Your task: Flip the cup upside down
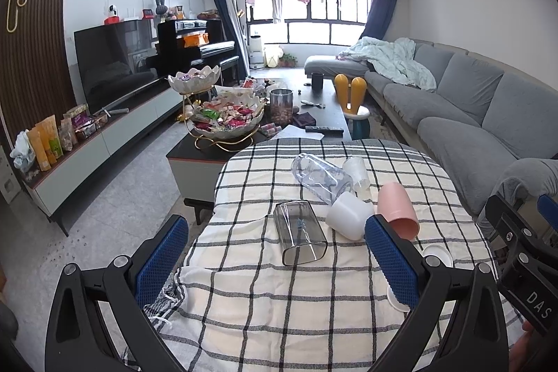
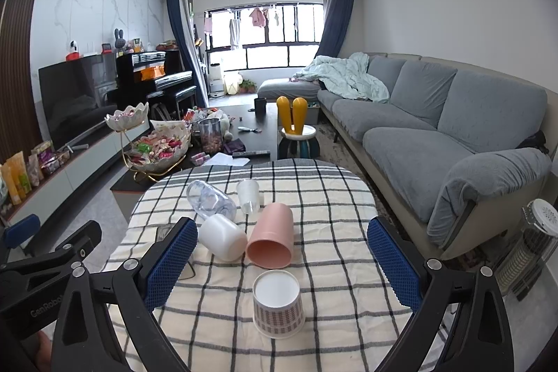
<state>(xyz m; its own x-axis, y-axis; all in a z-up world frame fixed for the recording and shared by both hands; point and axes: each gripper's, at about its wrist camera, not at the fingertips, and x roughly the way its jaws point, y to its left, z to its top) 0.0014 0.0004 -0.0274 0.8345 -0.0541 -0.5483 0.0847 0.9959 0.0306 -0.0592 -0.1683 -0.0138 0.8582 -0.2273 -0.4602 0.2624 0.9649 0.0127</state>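
The right gripper [image 2: 280, 262], its blue-padded fingers [image 2: 171, 262] spread wide and holding nothing, hangs over the small paper cup with a red checked band [image 2: 278, 302], which already stands mouth-down on the black-and-white checked tablecloth [image 2: 348, 232] between the pads. The left gripper [image 1: 277, 262] is equally spread and empty, with the smoky transparent square glass [image 1: 300, 232] lying on its side between its pads. Just beyond the paper cup lie the pink plastic cup [image 2: 270, 237] and the white plastic cup [image 2: 222, 236], both on their sides and touching, with a clear plastic bottle [image 2: 209, 201] and a frosted translucent cup [image 2: 249, 196] close behind. The likely trouble is crowding: closing on the pink cup could nudge the white one or knock the paper cup over. A round cup gripped off-centre could slip or roll, and the loose cloth may bunch under a dragged rim.
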